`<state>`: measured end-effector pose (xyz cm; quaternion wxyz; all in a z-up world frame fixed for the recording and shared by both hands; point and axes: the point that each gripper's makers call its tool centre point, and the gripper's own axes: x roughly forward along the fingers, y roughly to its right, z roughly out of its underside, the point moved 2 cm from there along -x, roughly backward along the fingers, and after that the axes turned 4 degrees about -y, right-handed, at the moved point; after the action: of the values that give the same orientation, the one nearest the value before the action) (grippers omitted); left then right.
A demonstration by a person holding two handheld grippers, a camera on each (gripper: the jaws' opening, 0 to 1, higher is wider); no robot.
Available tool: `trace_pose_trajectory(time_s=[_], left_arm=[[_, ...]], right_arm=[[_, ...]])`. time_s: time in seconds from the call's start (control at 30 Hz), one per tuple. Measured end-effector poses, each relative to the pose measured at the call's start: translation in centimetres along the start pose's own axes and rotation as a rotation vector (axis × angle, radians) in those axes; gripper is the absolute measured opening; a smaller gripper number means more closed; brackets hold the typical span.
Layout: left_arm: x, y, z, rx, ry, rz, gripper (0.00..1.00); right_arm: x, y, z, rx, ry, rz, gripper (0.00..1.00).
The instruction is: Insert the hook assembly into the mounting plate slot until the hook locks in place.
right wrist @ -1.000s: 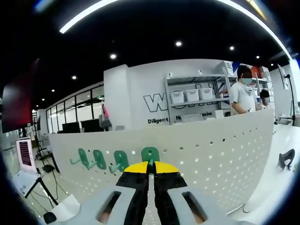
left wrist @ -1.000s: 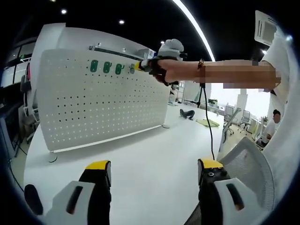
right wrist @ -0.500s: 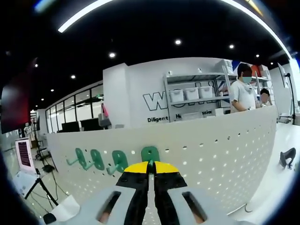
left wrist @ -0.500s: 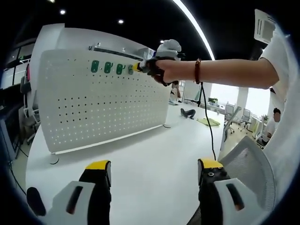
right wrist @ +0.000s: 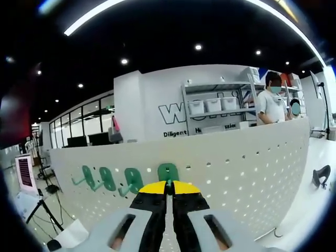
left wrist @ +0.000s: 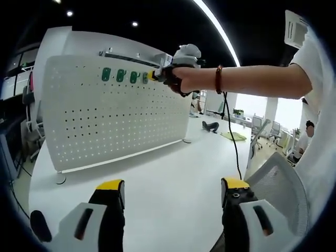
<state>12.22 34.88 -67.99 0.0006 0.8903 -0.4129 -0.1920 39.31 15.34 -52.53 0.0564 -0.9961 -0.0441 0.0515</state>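
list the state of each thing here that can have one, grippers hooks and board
left gripper: jaws wide apart, holding nothing, low over the white table
right gripper: shut on the fourth green hook, held against the pegboard
pegboard: upright on the table
three green hooks: already on the pegboard, in a row near its top edge
fourth green hook: at the end of that row, flat against the board; whether it has locked cannot be told

Left gripper (left wrist: 170,191) open over the white table (left wrist: 173,173)
Right gripper (left wrist: 153,75) meets the pegboard's (left wrist: 105,115) green hooks (left wrist: 119,75).
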Motion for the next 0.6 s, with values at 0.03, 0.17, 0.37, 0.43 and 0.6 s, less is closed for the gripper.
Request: trace_pose_trajectory(time_s=[0.03, 0.17, 0.37, 0.43, 0.6], left_arm=[[0.00, -0.02, -0.04, -0.001, 0.002, 0.000, 0.77], [0.02, -0.03, -0.03, 0.006, -0.002, 0.001, 0.77], [-0.22, -0.31, 0.01, -0.003, 0.002, -0.008, 0.77], [-0.22, -0.33, 0.06, -0.002, -0.001, -0.009, 0.77], [-0.30, -0.35, -0.03, -0.004, 0.005, -0.012, 0.77]], right_arm=[[-0.01, -0.05, 0.04, 0.001, 0.003, 0.007, 0.01], [0.05, -0.09, 0.23, 0.006, 0.005, 0.032, 0.01], [0.24, -0.09, 0.32, 0.030, 0.003, 0.054, 0.01], [0.29, -0.21, 0.43, 0.008, 0.002, 0.061, 0.01], [0.37, -0.12, 0.34, -0.081, -0.004, 0.052, 0.01]])
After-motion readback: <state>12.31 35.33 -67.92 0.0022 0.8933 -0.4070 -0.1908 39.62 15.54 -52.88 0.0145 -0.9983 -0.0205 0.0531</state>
